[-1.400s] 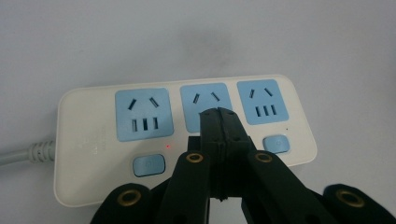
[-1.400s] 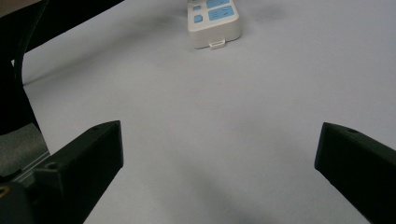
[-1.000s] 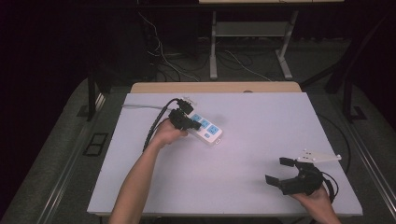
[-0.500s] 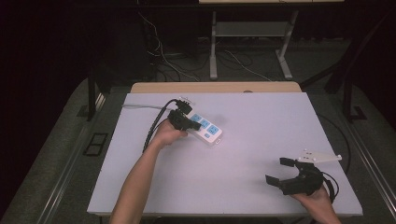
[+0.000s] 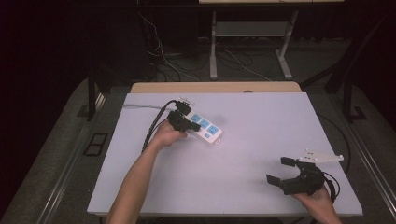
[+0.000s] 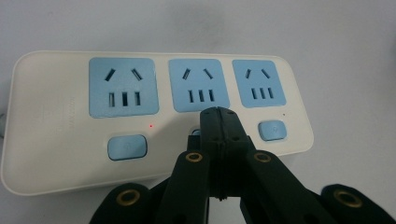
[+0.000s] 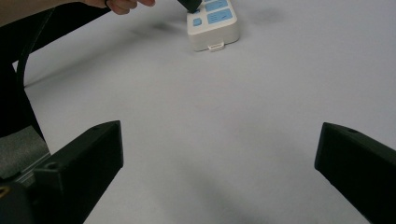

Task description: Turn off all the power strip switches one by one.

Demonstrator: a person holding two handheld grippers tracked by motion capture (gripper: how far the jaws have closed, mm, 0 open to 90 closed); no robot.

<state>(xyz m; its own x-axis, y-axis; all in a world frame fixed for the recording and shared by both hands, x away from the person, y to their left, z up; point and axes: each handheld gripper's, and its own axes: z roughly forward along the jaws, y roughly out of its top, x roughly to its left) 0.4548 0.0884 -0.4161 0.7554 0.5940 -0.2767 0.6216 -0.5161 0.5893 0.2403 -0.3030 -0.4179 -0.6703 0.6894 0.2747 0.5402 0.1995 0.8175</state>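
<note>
High view: a white power strip (image 5: 205,129) with blue sockets lies on the grey table (image 5: 243,186), toward its far left part. The left gripper (image 5: 183,122) rests on the strip's left end, its cable trailing off to the left. The right gripper (image 5: 284,171) sits well apart from the strip, near the table's near right corner, jaws spread wide and empty.

Left gripper view: the left gripper (image 6: 218,114) has its jaws pressed together, tips on the strip's face at the middle switch, just below the middle blue socket (image 6: 200,84). A red indicator light (image 6: 151,125) glows above the left switch (image 6: 127,147).

Right gripper view: the wide-open jaws frame bare table; the power strip (image 7: 212,23) lies far ahead of them.
</note>
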